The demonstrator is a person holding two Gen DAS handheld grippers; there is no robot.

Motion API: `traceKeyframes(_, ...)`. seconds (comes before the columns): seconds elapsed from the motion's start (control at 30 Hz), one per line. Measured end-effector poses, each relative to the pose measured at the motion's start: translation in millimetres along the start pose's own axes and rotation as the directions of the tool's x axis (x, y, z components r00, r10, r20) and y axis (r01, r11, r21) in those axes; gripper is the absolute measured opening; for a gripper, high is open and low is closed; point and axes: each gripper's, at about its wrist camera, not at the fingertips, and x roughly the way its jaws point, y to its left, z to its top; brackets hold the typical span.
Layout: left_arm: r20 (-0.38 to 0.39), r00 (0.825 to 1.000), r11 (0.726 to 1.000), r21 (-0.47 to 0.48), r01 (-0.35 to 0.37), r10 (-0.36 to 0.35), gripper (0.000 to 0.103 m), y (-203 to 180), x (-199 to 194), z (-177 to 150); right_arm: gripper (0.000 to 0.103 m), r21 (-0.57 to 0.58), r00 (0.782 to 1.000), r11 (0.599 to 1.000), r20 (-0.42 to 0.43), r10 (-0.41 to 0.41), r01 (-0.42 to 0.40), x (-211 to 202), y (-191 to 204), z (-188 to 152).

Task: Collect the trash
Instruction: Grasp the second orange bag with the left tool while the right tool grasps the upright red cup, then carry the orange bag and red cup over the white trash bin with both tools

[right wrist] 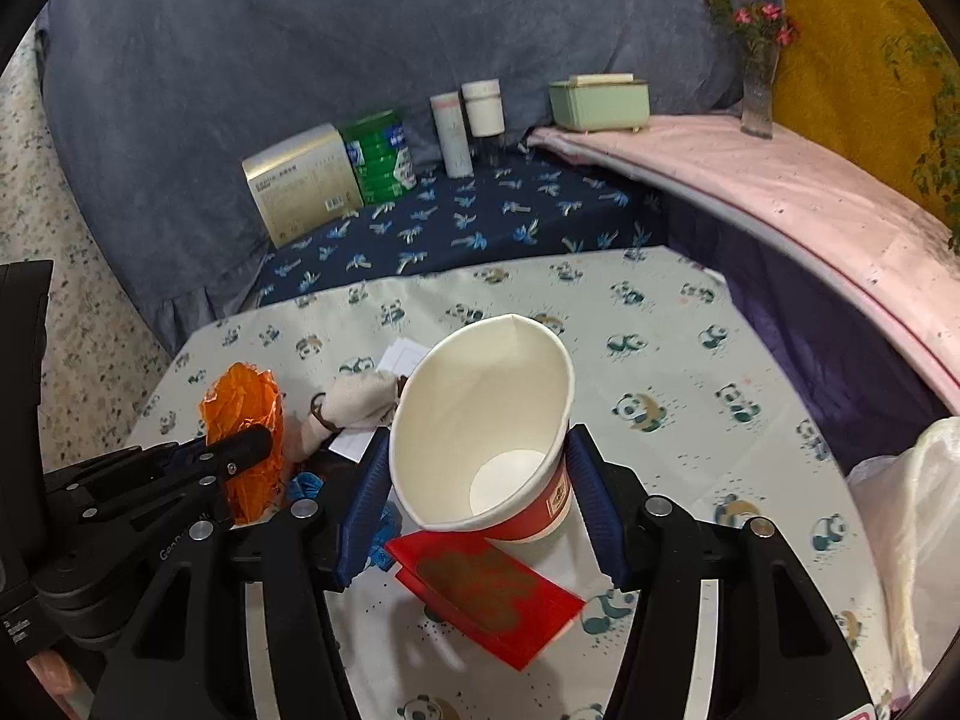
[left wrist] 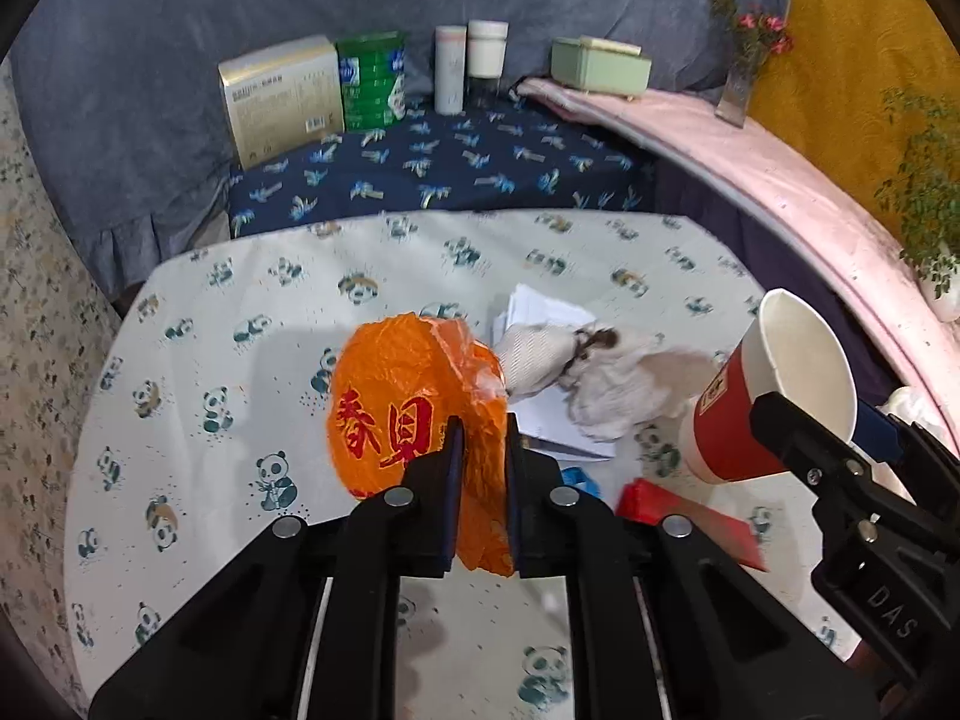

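A crumpled orange plastic bag (left wrist: 408,396) with red characters sits between the dark pads of my left gripper (left wrist: 483,444), which is shut on its right edge. In the right wrist view the same bag (right wrist: 243,408) shows at the left, with the left gripper (right wrist: 258,450) on it. A red paper cup (right wrist: 480,420) with a white inside lies tilted, mouth towards the camera, between the blue pads of my right gripper (right wrist: 477,462). Both pads press on its sides. In the left wrist view the cup (left wrist: 780,384) and the right gripper (left wrist: 816,420) are at the right.
On the panda-print tablecloth (left wrist: 240,300) lie a crumpled white tissue (left wrist: 606,378), white paper (left wrist: 540,312), a red envelope (right wrist: 486,588) and a blue scrap (right wrist: 303,486). A white plastic bag (right wrist: 918,540) is at the right edge. Boxes, a green can (left wrist: 372,81) and bottles stand behind.
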Motion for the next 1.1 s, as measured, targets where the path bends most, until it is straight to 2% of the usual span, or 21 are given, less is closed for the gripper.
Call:
traceKeyframes(0.27, 0.082, 0.994, 0.998, 0.021, 0.063, -0.065, 0.011, -33.9, -65.0, 6.3, 0.056, 0.024, 0.995, 1.000, 0.094, -0.014, 0.012, -68.2, -18.5, 7.6)
traceKeyframes(0.47, 0.111, 0.986, 0.990, 0.079, 0.118, -0.126, 0.011, -81.4, -101.7, -2.0, 0.056, 0.047, 0.987, 0.998, 0.150, -0.054, 0.048, -121.5, -48.1, 3.8)
traceKeyframes(0.83, 0.081, 0.963, 0.949, 0.211, 0.235, -0.256, 0.012, -186.5, -141.0, -34.7, 0.056, 0.154, 0.961, 0.975, 0.202, -0.190, 0.160, -203.7, -120.0, -26.3)
traceKeyframes(1.1, 0.033, 0.943, 0.914, 0.261, 0.312, -0.331, 0.012, -235.9, -149.7, -48.1, 0.056, 0.225, 0.944, 0.951, 0.204, -0.258, 0.211, -234.5, -173.7, -50.5)
